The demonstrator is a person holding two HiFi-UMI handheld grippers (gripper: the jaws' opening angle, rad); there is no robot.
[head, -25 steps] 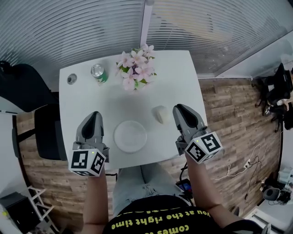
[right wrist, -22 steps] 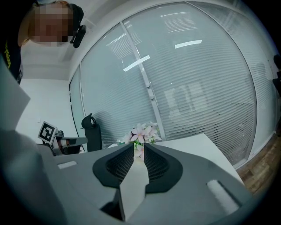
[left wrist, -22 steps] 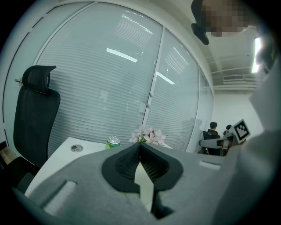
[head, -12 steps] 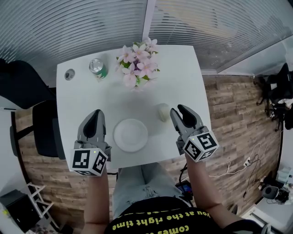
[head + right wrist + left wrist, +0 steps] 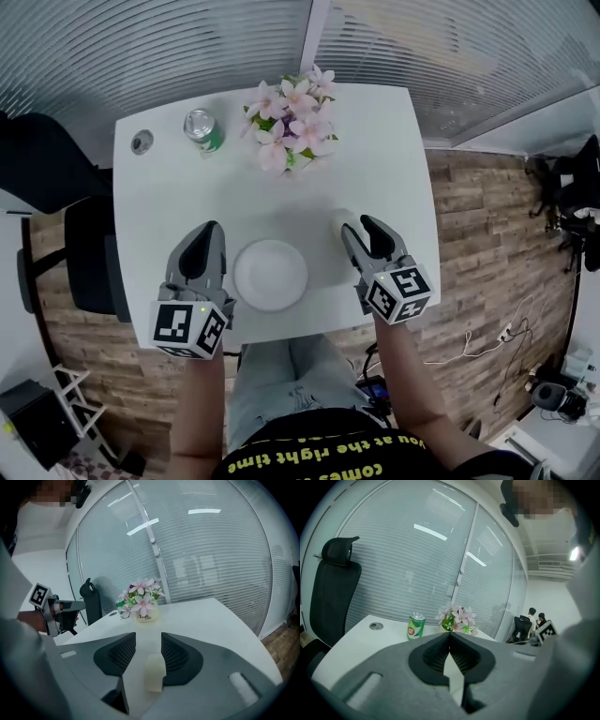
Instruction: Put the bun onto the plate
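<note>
Nearest, by the near edge of the white square tabletop [image 5: 169, 206], the left gripper [image 5: 450, 634] is held with its jaw tips met and nothing between them, just left of the empty round white plate [image 5: 270, 274]. Right of the plate, toward the right edge, the pale, soft-looking oblong bun [image 5: 154, 672] is found lying on the tabletop between the jaws of the right gripper [image 5: 148, 635], which have just been opening and stand about half apart. No pad is seen pressing it, though it sits closer to one jaw. A lopsided closing could therefore shove or roll the bun aside, and a hard squeeze could dent it. Farther off, a green drink can [image 5: 201, 129] and a pot of pink flowers [image 5: 292, 122] are seen by the far edge, well apart from the bun.
</note>
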